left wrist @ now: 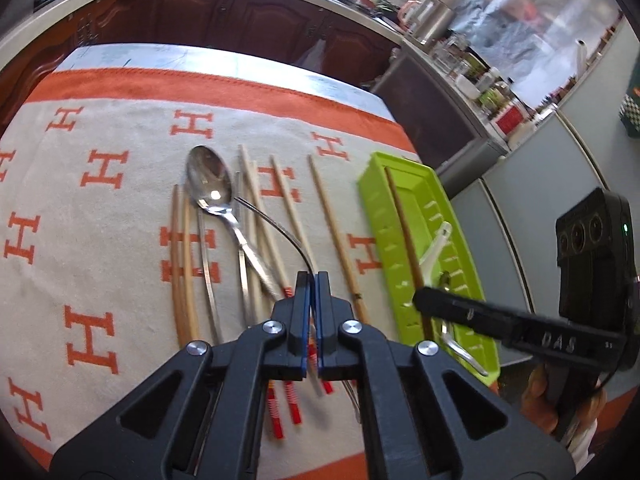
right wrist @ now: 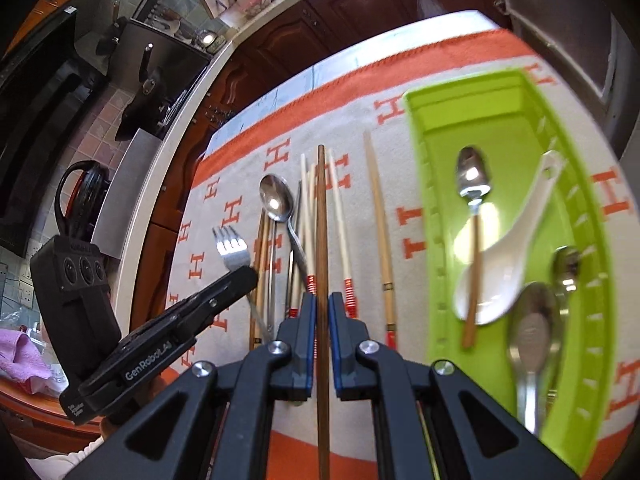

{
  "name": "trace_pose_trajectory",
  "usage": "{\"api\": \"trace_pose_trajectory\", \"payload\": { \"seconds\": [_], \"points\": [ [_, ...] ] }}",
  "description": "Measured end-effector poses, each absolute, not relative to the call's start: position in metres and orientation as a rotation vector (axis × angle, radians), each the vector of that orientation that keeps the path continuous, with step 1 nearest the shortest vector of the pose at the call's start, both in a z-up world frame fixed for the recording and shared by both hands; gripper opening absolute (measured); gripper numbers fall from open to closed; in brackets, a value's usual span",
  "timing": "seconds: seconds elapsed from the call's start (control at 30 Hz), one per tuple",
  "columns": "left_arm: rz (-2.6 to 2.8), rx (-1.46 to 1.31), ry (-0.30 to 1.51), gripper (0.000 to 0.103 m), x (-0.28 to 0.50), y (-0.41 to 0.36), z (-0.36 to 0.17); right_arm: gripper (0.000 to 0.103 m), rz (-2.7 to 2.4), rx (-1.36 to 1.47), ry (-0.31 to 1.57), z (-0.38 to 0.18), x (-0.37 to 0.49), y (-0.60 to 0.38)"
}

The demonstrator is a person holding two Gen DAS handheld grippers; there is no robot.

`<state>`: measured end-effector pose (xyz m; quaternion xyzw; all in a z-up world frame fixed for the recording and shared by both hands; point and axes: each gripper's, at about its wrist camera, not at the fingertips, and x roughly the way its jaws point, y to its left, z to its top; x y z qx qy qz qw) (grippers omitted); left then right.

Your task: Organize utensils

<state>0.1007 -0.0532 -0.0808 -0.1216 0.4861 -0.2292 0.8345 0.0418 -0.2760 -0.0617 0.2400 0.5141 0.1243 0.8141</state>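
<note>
My left gripper [left wrist: 313,278] is shut on the handle of a metal fork [left wrist: 276,228], which is lifted above the cloth. In the right wrist view the fork's tines [right wrist: 232,250] stick out past the left gripper [right wrist: 248,276]. My right gripper [right wrist: 322,298] is shut on a dark brown chopstick [right wrist: 322,220]. In the left wrist view that chopstick [left wrist: 402,216] hangs over the green tray [left wrist: 400,166], held by the right gripper [left wrist: 418,300]. A large metal spoon [left wrist: 210,184] and several chopsticks [left wrist: 332,224] lie on the cloth.
The green tray [right wrist: 440,98] holds a wooden-handled small spoon [right wrist: 474,184], a white ceramic spoon [right wrist: 508,248] and metal spoons [right wrist: 532,336]. The orange-and-cream cloth [left wrist: 120,128] covers the table. Dark cabinets [left wrist: 240,12] and a crowded counter stand beyond its far edge.
</note>
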Motion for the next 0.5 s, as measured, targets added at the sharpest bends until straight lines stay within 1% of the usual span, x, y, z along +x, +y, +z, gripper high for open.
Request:
{"api": "trace_pose_trajectory", "payload": {
  "seconds": [0.1, 0.2, 0.3, 0.5],
  "points": [
    [-0.527, -0.227, 1.021, 0.000, 0.090, -0.066, -0.066, 0.006, 0.173, 0.435, 1.062, -0.045, 0.039, -0.301],
    [-0.569, -0.206, 1.015, 0.000, 0.082, -0.082, -0.053, 0.006, 0.084, 0.373, 1.058, -0.043, 0.042, -0.323],
    [-0.601, -0.180, 1.016, 0.000, 0.077, -0.100, -0.043, 0.006, -0.009, 0.306, 1.083, -0.053, 0.049, -0.337],
    [-0.638, -0.121, 1.021, 0.000, 0.078, -0.136, -0.033, 0.006, -0.091, 0.341, 1.113, -0.072, 0.047, -0.360]
  ]
}}
